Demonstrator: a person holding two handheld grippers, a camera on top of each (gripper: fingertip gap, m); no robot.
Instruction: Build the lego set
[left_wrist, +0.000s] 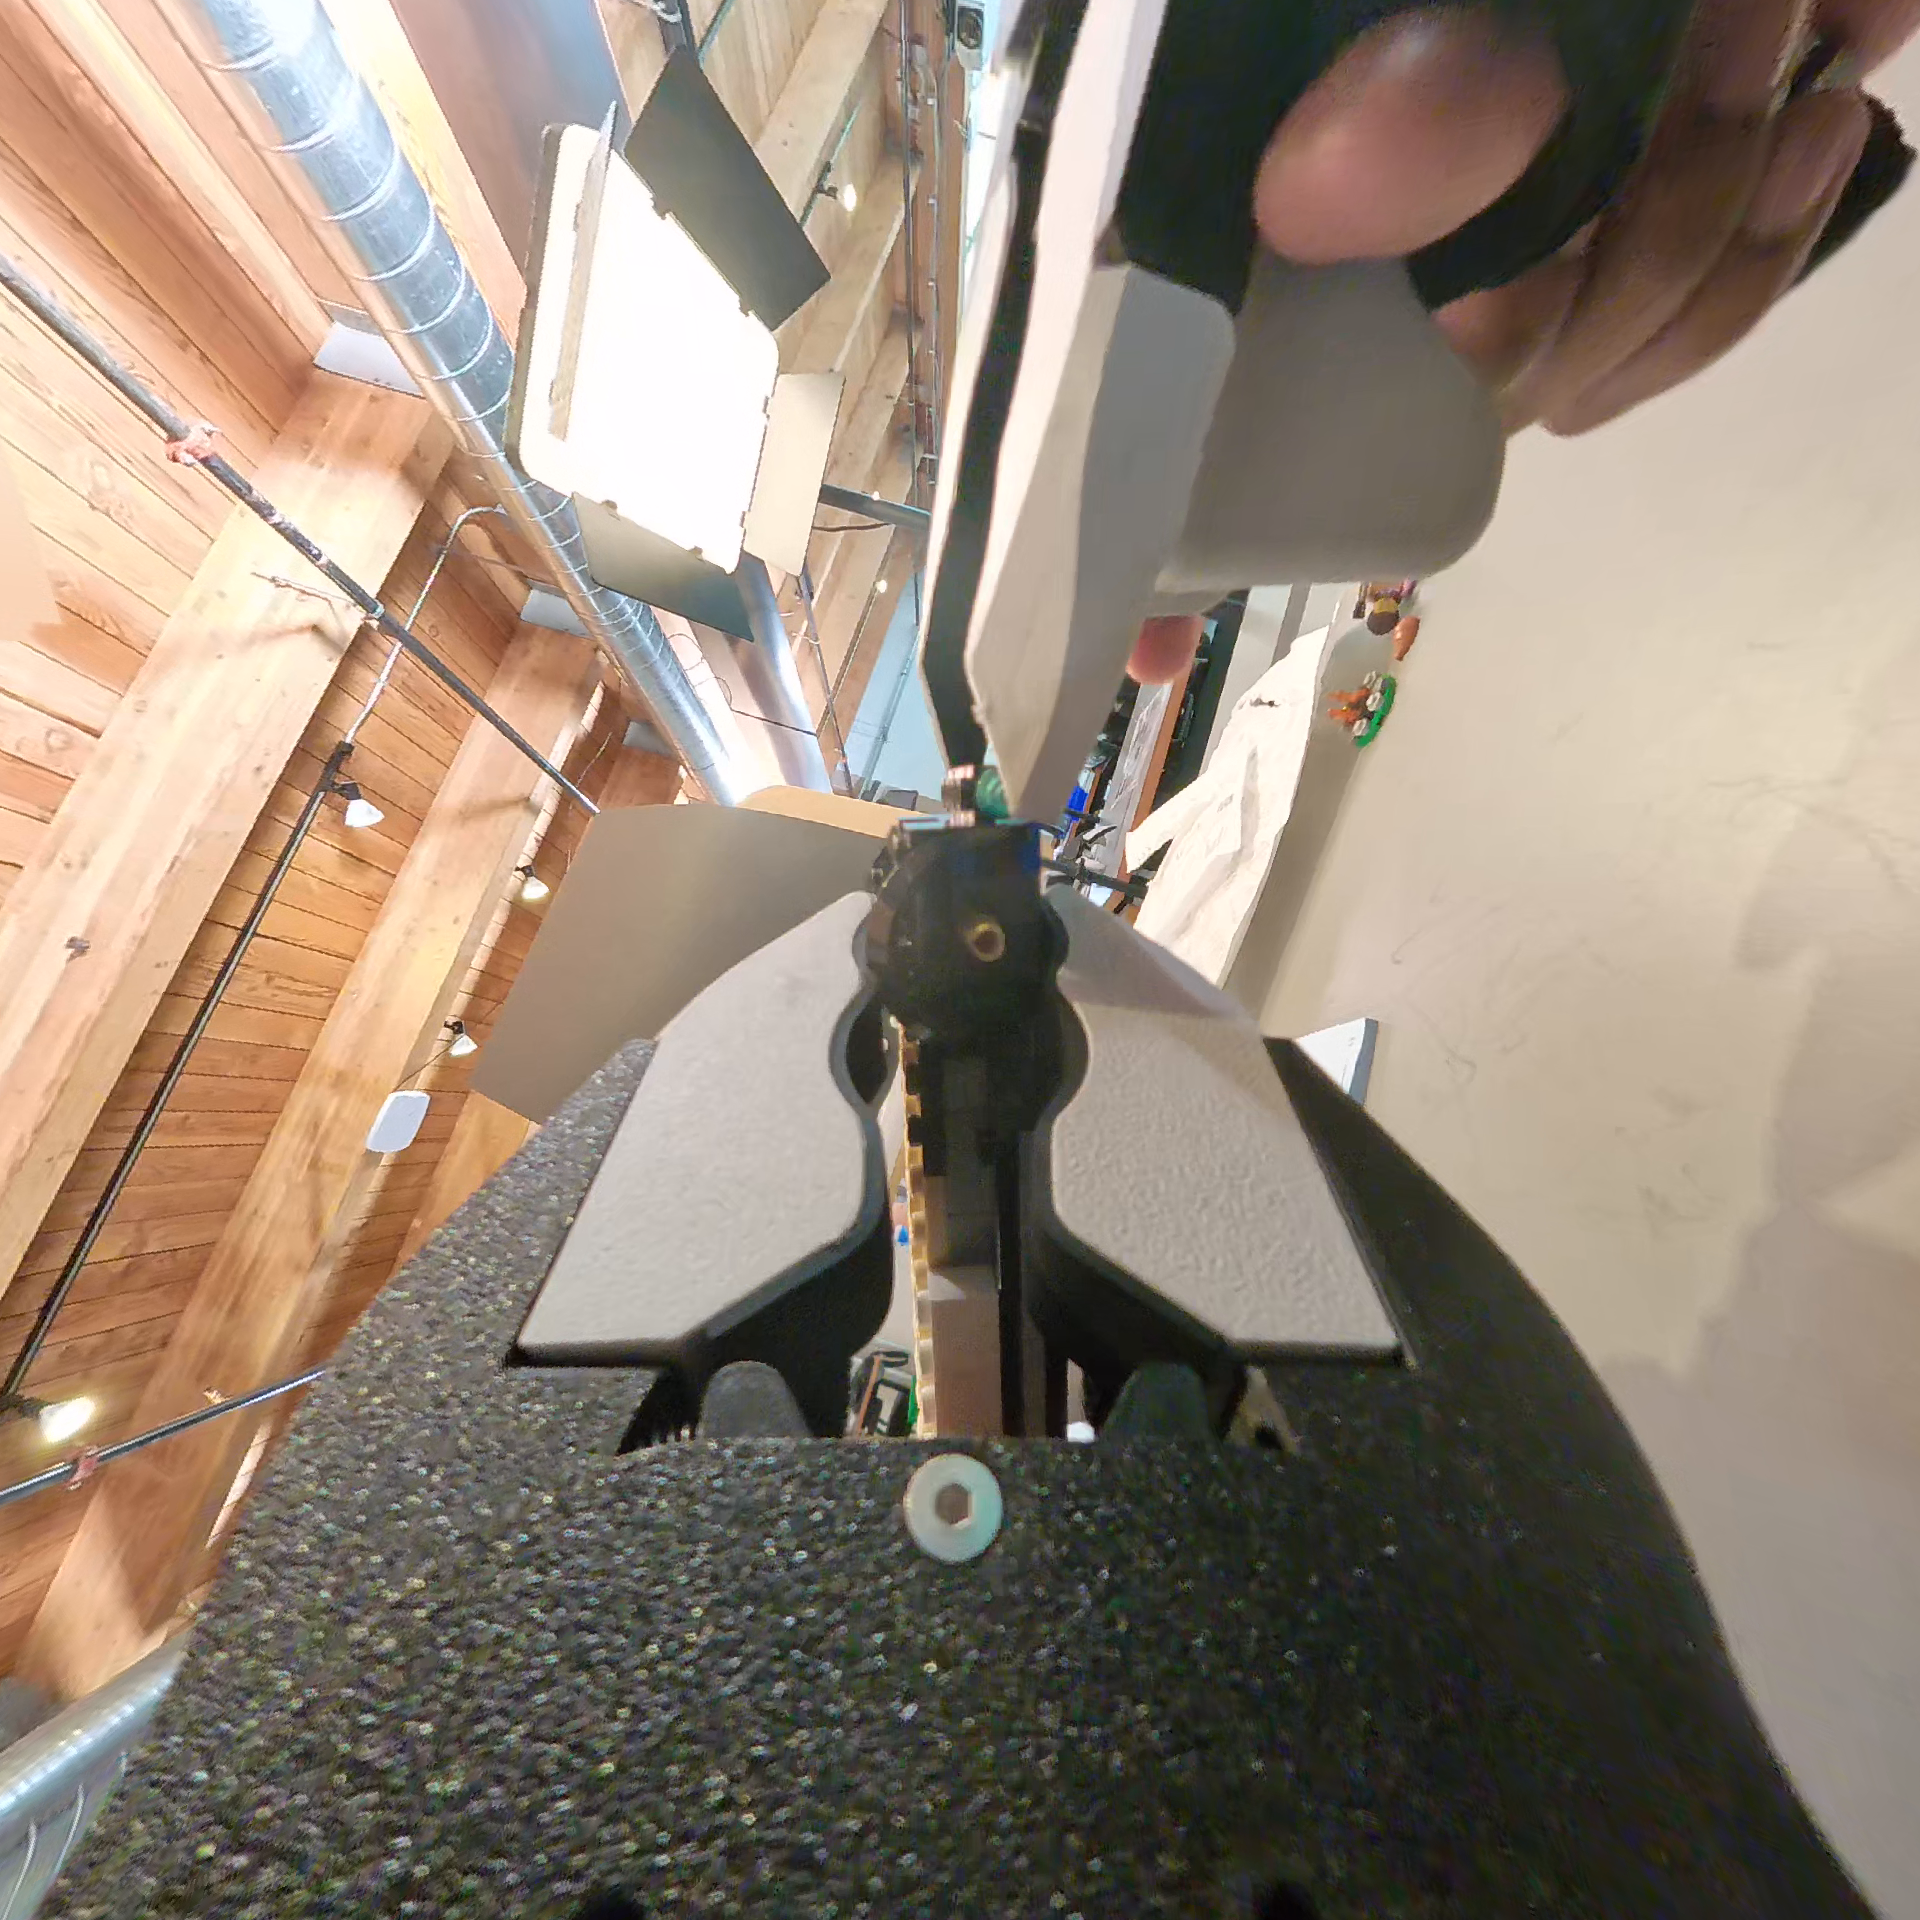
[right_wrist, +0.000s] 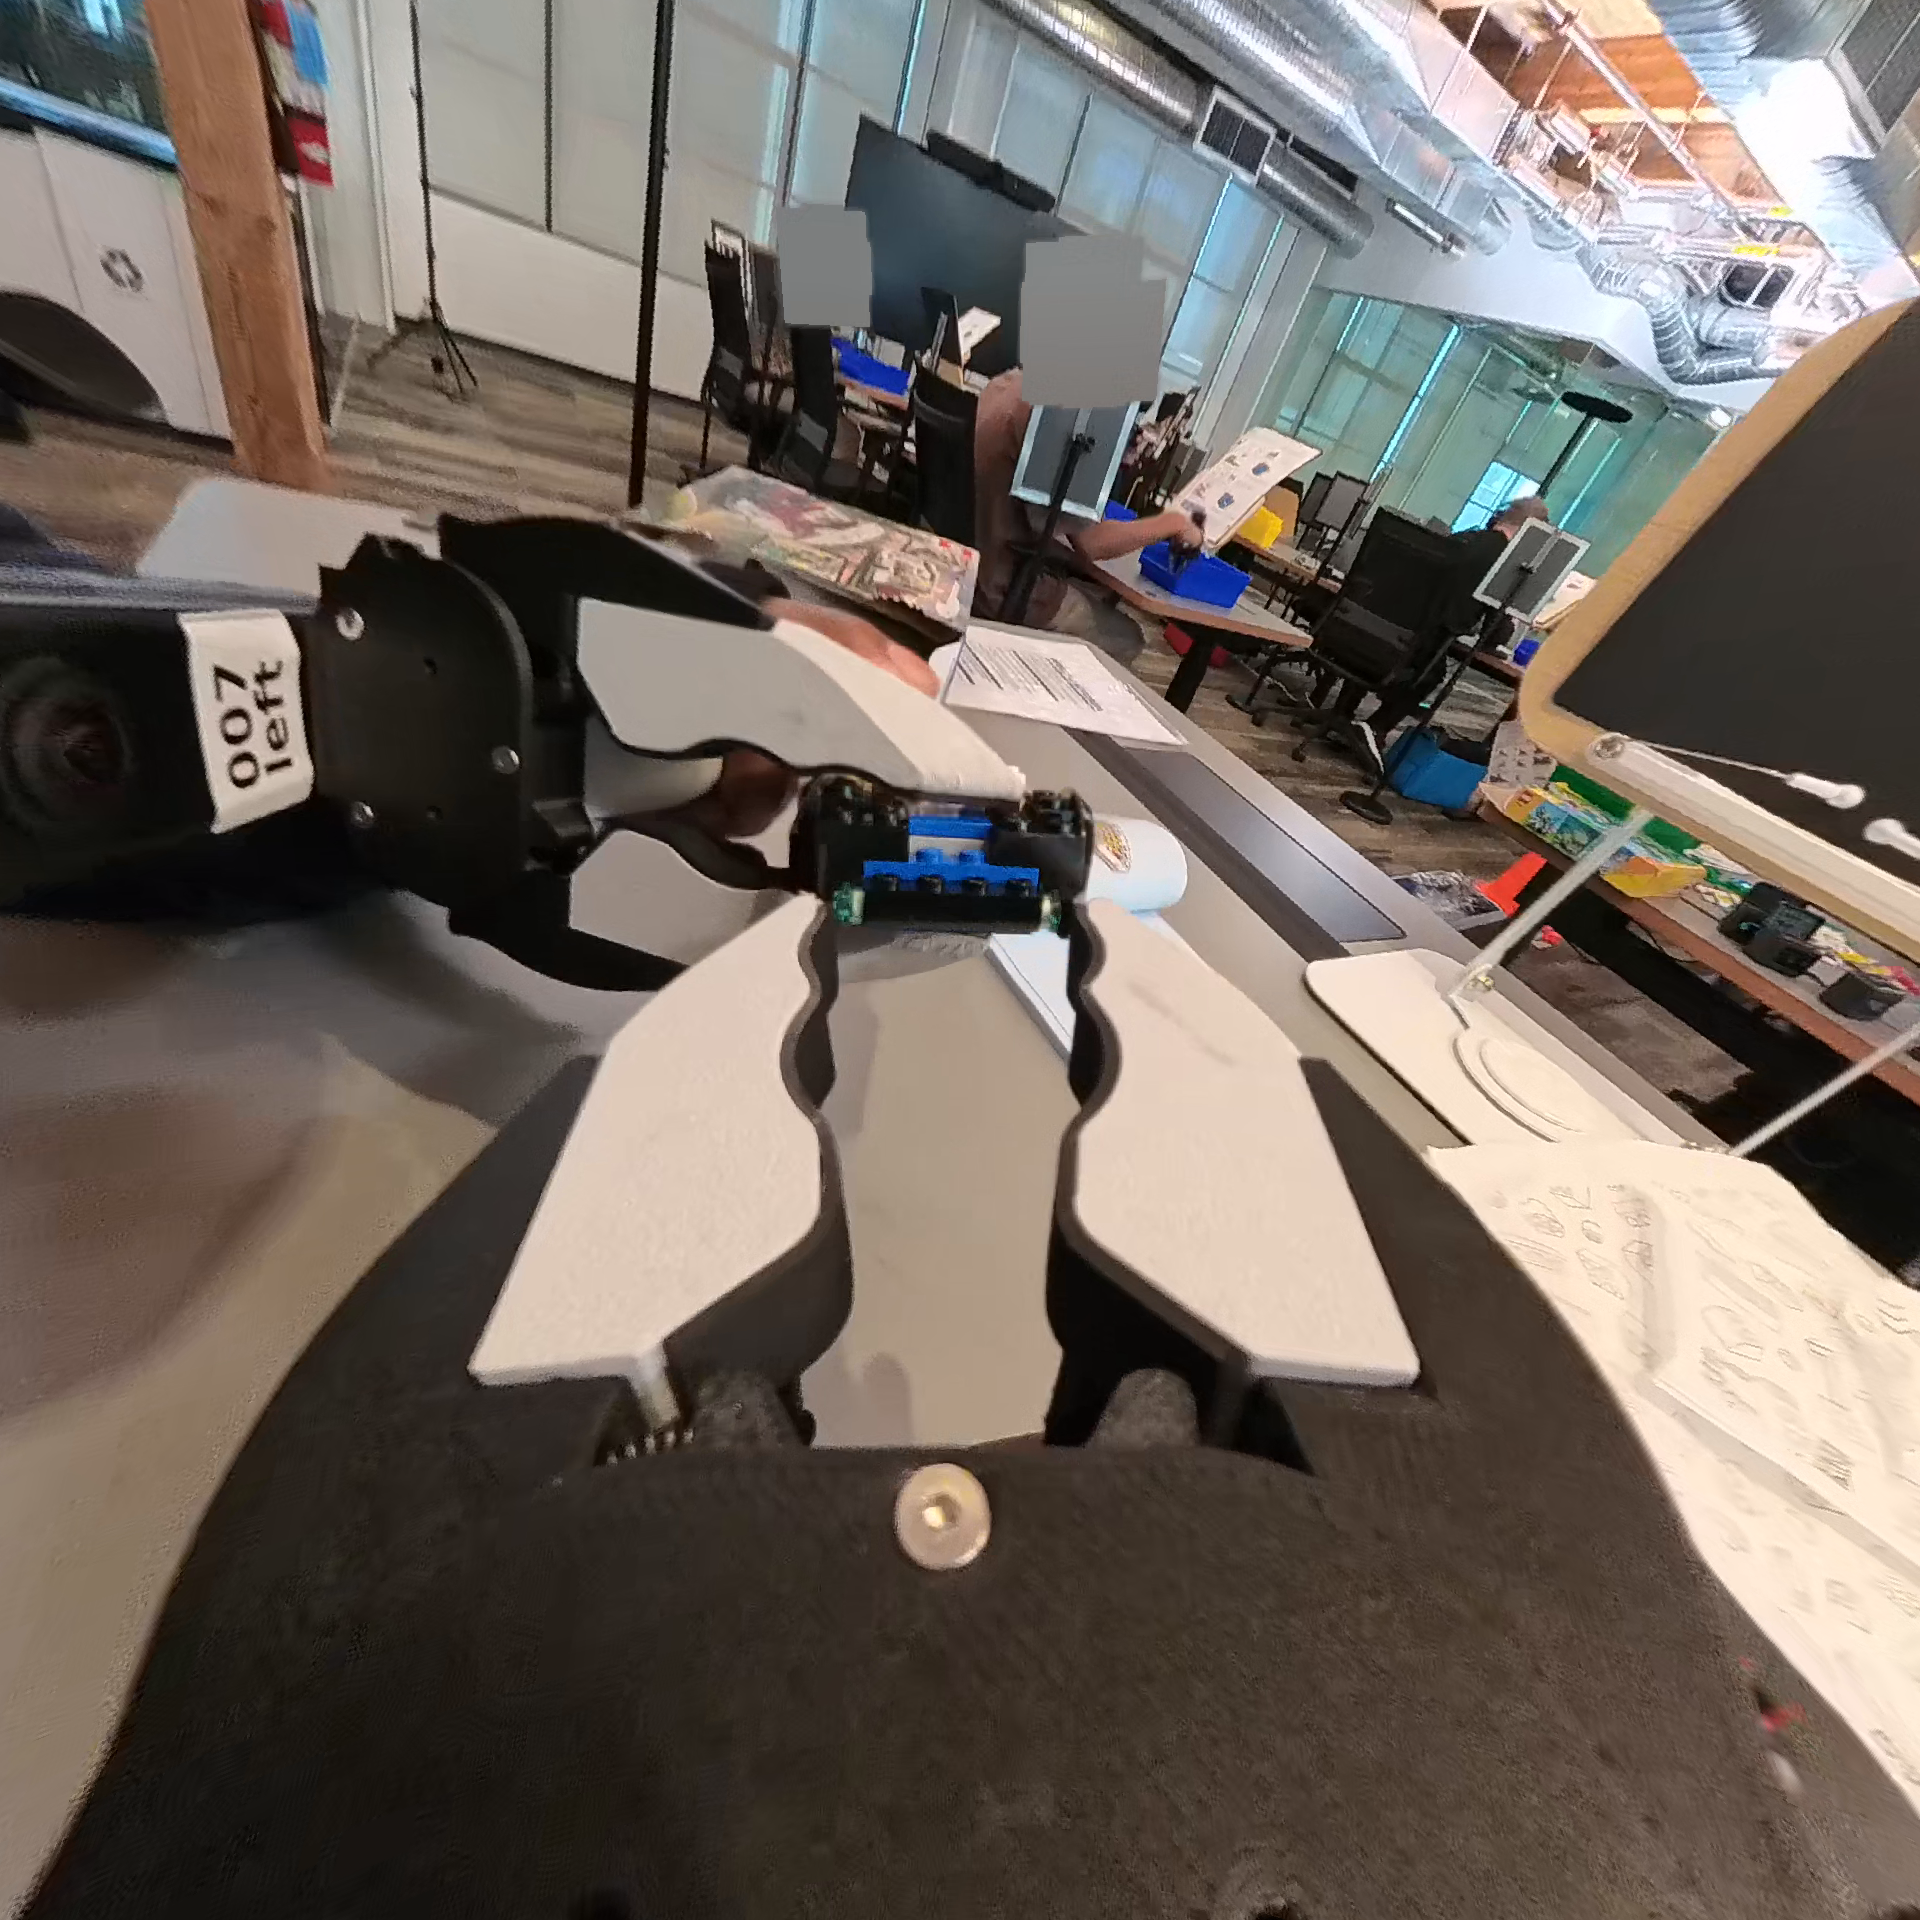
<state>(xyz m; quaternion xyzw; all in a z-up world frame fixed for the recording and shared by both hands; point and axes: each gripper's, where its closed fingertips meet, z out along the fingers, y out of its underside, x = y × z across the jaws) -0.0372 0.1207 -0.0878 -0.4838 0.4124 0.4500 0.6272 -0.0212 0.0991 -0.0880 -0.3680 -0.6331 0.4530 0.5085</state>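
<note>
Right, I read both of my grippers as being on the same thing: a small black-and-blue assembly of studded plastic bricks (right_wrist: 935, 862), lifted clear of the grey table top (right_wrist: 935, 1195) below it. The left gripper (left_wrist: 966, 935) reaches in from the assembly's left side and pinches it top and bottom, one grey finger lying over the upper studs and the dark one under the base. The right gripper (right_wrist: 951, 912) meets it from the near side. Its two fingertips (right_wrist: 821, 920) appear to press against the opposite ends of the lowest black bar, where small greenish and clear round pieces cap it. The bar fills the whole space between them, and I see no gap at either end, though blur makes that contact hard to swear to. Just behind the assembly lies a white paper roll (right_wrist: 1138, 862). Farther behind it lies a printed sheet (right_wrist: 1049, 675), and to its right, nearer me, a white page of line drawings (right_wrist: 1714, 1299). Since the two pinches cross at right angles, I judge the safe way is to hold both wrists level and squeeze evenly. The end caps are small and rounded, so any twist from one side could roll the bar out of the right fingertips or pry bricks apart.
</note>
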